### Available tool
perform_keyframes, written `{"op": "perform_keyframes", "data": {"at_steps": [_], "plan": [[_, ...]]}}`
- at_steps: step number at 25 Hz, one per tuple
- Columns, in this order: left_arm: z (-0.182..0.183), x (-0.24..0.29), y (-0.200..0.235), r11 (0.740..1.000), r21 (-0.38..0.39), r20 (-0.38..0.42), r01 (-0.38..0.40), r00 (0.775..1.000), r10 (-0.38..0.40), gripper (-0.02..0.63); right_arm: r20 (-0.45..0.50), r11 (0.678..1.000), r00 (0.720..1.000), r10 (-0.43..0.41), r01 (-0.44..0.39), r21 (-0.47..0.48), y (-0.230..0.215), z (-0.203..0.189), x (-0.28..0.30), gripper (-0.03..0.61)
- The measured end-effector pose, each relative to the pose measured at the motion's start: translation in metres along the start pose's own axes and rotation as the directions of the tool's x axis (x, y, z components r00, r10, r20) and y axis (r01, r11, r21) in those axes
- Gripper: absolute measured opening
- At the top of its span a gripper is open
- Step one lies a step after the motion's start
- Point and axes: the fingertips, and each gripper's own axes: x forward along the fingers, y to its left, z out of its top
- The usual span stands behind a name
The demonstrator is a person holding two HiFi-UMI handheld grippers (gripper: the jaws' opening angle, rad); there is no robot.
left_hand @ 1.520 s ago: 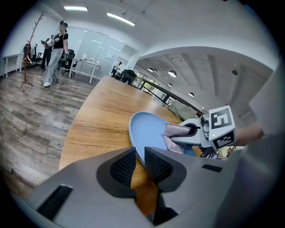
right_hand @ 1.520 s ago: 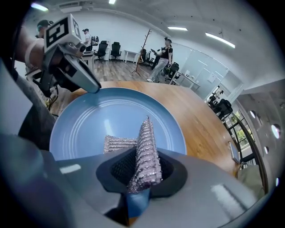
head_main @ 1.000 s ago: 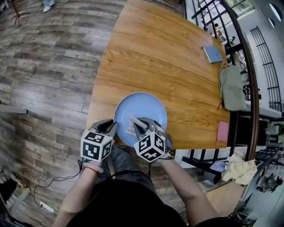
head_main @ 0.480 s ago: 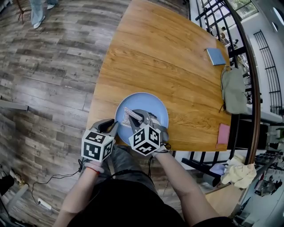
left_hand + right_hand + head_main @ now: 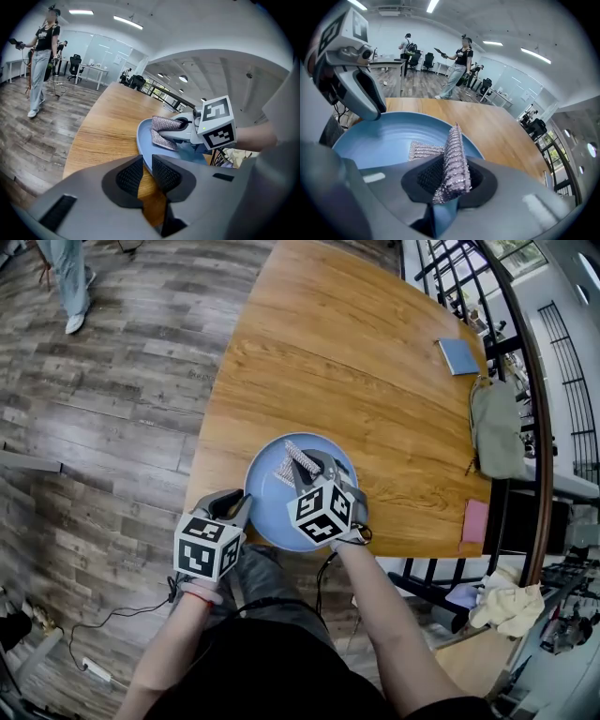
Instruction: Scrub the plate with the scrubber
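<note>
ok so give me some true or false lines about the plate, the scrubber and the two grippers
1. The right hand-held gripper is shut on the silvery scrubber. True.
2. The scrubber lies on the bare table, off the plate. False: it is over the blue plate, with a fold resting on it.
3. The left hand-held gripper has the plate's rim between its jaws. True.
4. The plate sits in the middle of the table. False: it is at the near edge of the wooden table, right in front of the person.
</note>
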Motion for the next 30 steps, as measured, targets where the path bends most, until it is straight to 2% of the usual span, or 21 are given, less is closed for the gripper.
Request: {"op": "perform_keyframes", "data": {"at_steps": [4,12,25,30], "plan": [[0.000,0.000,0.000,1.000,0.002,0.001,0.002,1.000,-0.002,0.057,-0.034,0.998,0.999,-0.032,0.034,0.062,-0.016,-0.019,-0.007,0.063],[0.000,0.001,-0.001,1.000,0.010,0.002,0.002,1.000,-0.002,0.057,-0.100,0.990,0.994,-0.049,0.062,0.127,-0.024,-0.049,-0.023,0.063],[0.001,0.001,0.001,1.000,0.021,-0.002,0.004,1.000,-0.004,0.058,-0.240,0.968,0.969,0.054,0.007,0.249,-0.007,-0.080,-0.049,0.063],[0.001,0.001,0.000,1.000,0.025,-0.004,0.009,1.000,-0.009,0.058,-0.240,0.957,0.967,0.089,-0.017,0.288,0.004,-0.085,-0.057,0.063]]}}
